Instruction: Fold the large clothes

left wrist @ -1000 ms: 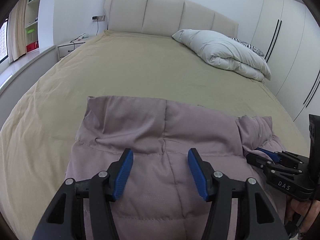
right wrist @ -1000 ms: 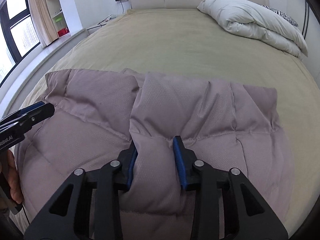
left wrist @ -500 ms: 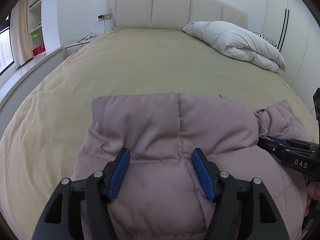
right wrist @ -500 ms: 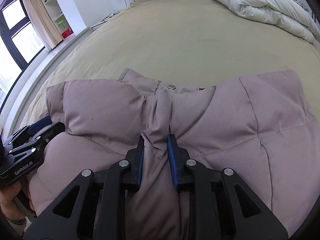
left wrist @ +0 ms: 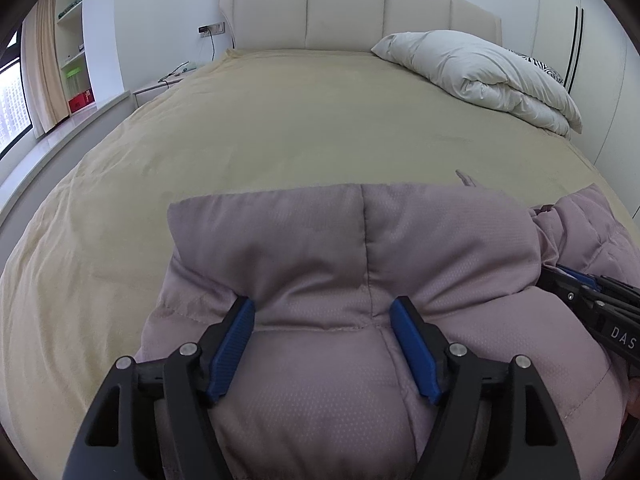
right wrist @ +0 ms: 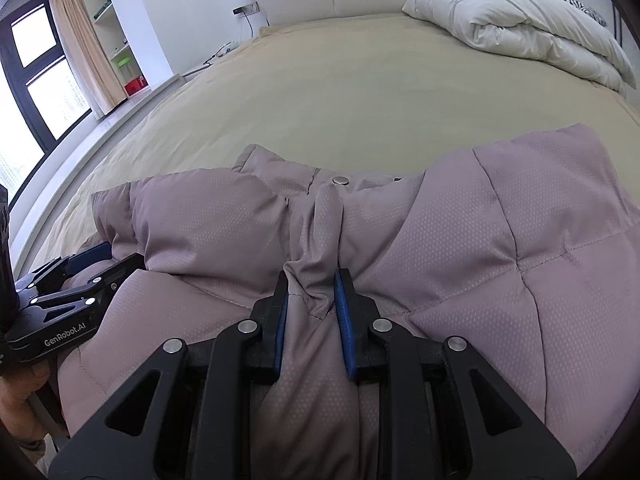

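1. A wide bed (left wrist: 280,128) covered by a tan spread is seen in both wrist views, with a padded cream headboard (left wrist: 344,12) at the far end.
2. A white duvet (left wrist: 480,76) is bundled at the far right of the bed, near the headboard.
3. A mauve puffer jacket (left wrist: 320,256) is laid on the near part of the bed, partly folded over on itself; one puffy edge is turned toward the headboard.
4. The left gripper (left wrist: 322,344) is pressed down onto the jacket's quilted bulge. Its jaws are spreading apart, with padding bulging between them; the blue pads (left wrist: 232,348) touch the fabric at the sides but no firm pinch is shown.
5. The right gripper (right wrist: 310,316) is clamped narrowly on a gathered ridge of jacket fabric, just below a metal snap (right wrist: 341,179).
6. Part of a hand (right wrist: 20,404) is seen at the left edge of the right wrist view, under the other gripper.
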{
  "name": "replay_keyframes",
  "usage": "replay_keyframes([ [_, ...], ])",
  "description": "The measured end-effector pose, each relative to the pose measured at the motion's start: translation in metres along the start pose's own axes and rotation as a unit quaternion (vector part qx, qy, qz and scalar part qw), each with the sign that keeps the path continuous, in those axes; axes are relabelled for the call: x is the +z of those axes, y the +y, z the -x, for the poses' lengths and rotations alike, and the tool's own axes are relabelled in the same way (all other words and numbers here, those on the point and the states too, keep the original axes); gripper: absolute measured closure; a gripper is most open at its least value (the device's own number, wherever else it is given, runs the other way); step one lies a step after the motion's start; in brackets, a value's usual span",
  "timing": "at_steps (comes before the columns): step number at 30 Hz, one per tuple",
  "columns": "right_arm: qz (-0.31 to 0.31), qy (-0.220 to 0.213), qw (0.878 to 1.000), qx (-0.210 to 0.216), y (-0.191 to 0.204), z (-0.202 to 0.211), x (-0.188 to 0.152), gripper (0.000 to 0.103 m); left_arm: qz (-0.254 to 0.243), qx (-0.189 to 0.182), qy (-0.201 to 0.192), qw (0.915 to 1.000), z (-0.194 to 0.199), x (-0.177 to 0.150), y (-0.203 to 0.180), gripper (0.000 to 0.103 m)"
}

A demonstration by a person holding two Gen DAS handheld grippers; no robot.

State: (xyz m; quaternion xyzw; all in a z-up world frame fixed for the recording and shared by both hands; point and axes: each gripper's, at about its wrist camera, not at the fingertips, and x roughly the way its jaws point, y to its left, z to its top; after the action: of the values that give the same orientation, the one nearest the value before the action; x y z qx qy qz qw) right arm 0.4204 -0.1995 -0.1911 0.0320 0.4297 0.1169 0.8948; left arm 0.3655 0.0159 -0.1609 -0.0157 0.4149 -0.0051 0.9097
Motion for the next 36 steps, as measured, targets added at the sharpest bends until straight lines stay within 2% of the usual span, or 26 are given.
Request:
replay_keyframes([
  [7, -0.003, -0.001, 1.000, 0.004, 0.005, 0.017, 0.000, 0.082, 0.003, -0.004, 0.015, 0.9999, 0.012, 0.003, 0.002, 0.028],
  [10, -0.032, -0.010, 0.999, 0.027, 0.000, 0.060, -0.003, 0.082, 0.017, -0.015, 0.001, 0.9997, 0.050, 0.002, -0.002, 0.030],
  [12, -0.030, -0.042, 0.998, 0.033, -0.004, 0.096, -0.012, 0.081, 0.014, -0.036, -0.021, 0.9990, 0.080, -0.004, -0.013, 0.030],
  [13, -0.021, -0.055, 0.998, 0.019, -0.007, 0.110, -0.017, 0.081, 0.006, -0.040, -0.031, 0.9987, 0.092, -0.007, -0.021, 0.030],
  [14, -0.013, -0.064, 0.998, -0.014, -0.011, 0.124, -0.024, 0.081, -0.005, -0.044, -0.038, 0.9983, 0.100, -0.010, -0.030, 0.029],
  [16, -0.011, -0.068, 0.996, -0.055, -0.022, 0.137, -0.037, 0.081, -0.038, -0.047, -0.035, 0.9976, 0.103, -0.017, -0.052, 0.029],
  [17, -0.014, -0.059, 0.996, -0.072, -0.030, 0.138, -0.043, 0.081, -0.053, -0.040, -0.025, 0.9975, 0.095, -0.020, -0.061, 0.028],
  [19, -0.026, -0.034, 0.994, -0.101, -0.048, 0.132, -0.056, 0.081, -0.050, -0.033, -0.011, 0.9981, 0.080, -0.027, -0.063, 0.024],
  [21, -0.035, -0.032, 0.994, -0.098, -0.065, 0.127, -0.068, 0.074, -0.038, -0.037, -0.005, 0.9986, 0.070, -0.030, -0.059, 0.021],
  [24, -0.041, -0.041, 0.995, -0.083, -0.079, 0.118, -0.081, 0.074, -0.051, -0.035, -0.004, 0.9981, 0.062, -0.031, -0.059, 0.018],
  [26, -0.040, -0.044, 0.994, -0.090, -0.079, 0.109, -0.084, 0.074, -0.056, -0.034, -0.006, 0.9978, 0.055, -0.033, -0.060, 0.017],
  [29, -0.038, -0.051, 0.993, -0.098, -0.081, 0.099, -0.090, 0.074, -0.052, -0.036, -0.011, 0.9979, 0.048, -0.034, -0.059, 0.016],
  [36, -0.043, -0.064, 0.993, -0.086, -0.083, 0.082, -0.099, 0.074, -0.045, -0.050, -0.017, 0.9976, 0.040, -0.035, -0.056, 0.015],
])
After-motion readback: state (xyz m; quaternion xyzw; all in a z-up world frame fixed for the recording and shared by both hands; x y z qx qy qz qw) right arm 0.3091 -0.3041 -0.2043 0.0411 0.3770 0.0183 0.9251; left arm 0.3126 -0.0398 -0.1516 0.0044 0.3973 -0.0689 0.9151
